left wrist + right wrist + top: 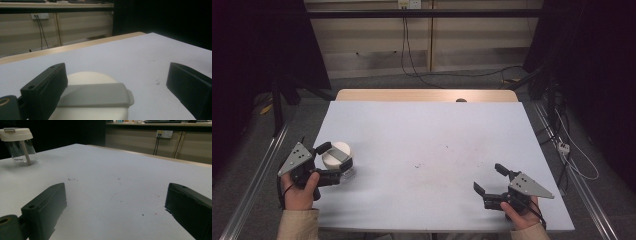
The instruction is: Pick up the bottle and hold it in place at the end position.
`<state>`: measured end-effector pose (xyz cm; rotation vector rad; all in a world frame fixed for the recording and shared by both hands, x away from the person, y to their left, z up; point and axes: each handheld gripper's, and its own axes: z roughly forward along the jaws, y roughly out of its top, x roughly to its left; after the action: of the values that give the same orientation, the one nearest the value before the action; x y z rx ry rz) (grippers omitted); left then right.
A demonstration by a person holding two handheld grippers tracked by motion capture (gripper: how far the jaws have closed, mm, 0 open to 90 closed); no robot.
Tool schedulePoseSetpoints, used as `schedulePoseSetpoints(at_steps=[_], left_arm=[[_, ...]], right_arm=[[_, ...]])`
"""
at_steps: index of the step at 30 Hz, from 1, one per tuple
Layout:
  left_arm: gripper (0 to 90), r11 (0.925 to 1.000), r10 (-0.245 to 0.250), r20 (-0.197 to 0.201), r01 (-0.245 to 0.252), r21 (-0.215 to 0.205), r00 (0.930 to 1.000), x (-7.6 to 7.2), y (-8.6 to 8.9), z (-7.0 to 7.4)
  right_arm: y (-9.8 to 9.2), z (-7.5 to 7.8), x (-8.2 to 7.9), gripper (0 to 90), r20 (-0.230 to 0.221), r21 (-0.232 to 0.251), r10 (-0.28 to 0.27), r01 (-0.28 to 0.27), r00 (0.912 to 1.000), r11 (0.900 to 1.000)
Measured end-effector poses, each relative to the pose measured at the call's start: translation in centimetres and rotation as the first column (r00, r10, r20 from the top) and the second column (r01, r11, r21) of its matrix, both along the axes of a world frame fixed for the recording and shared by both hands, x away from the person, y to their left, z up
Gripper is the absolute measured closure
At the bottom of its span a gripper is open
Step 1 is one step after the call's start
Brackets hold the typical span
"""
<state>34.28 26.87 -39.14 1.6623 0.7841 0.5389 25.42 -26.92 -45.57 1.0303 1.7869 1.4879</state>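
Your left tongs point(334, 153) sit near the left edge of the white table point(427, 135), held in your left hand point(302, 192). Their jaws are spread wide, released, and they grip nothing. Between and just beyond those jaws stands a small clear cup point(339, 159) with a cream lid point(93, 78). In the left gripper view the lid lies low between the two black jaws, nearer the left jaw than the right, and a grey flap point(96, 95) runs across its top. Whether the left jaw touches the cup cannot be told from these views.

Your right tongs point(490, 179) rest near the front right corner of the table, held in your right hand point(519, 212). Their jaws are also spread wide and released, with bare tabletop between them. From the right tongs, the cup point(20, 146) stands well apart, far off toward the upper left of the right gripper view, upright, with a pale straw point(25, 153) leaning inside its clear wall.

A few small dark specks point(418, 165) mark the table between the two tongs.
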Motion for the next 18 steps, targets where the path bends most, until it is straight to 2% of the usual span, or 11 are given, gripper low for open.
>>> schedulePoseSetpoints(at_steps=[6,11,15,18], left_arm=[[2.8,0.9998,0.015,-0.008,-0.015,0.012,0.9999,0.2,0.4,-0.7],[2.8,0.9989,0.044,0.020,-0.044,0.019,0.9988,0.2,0.7,-0.8],[2.7,0.9978,0.065,0.024,-0.065,0.016,0.9976,0.4,0.9,-1.1],[2.5,0.9966,0.081,0.005,-0.081,0.019,0.9967,0.6,1.1,-1.5]], right_arm=[[0.0,0.0,0.0,3.1,-0.002,0.003,-0.003,0.003,1.0000,1.000],[0.0,0.0,0.0,3.1,-0.001,0.002,0.000,0.000,1.0000,1.000],[0.0,0.0,0.0,3.1,-0.002,0.002,-0.001,0.001,1.0000,1.000],[0.0,0.0,0.0,3.1,-0.001,0.003,-0.001,0.001,1.0000,1.000]])
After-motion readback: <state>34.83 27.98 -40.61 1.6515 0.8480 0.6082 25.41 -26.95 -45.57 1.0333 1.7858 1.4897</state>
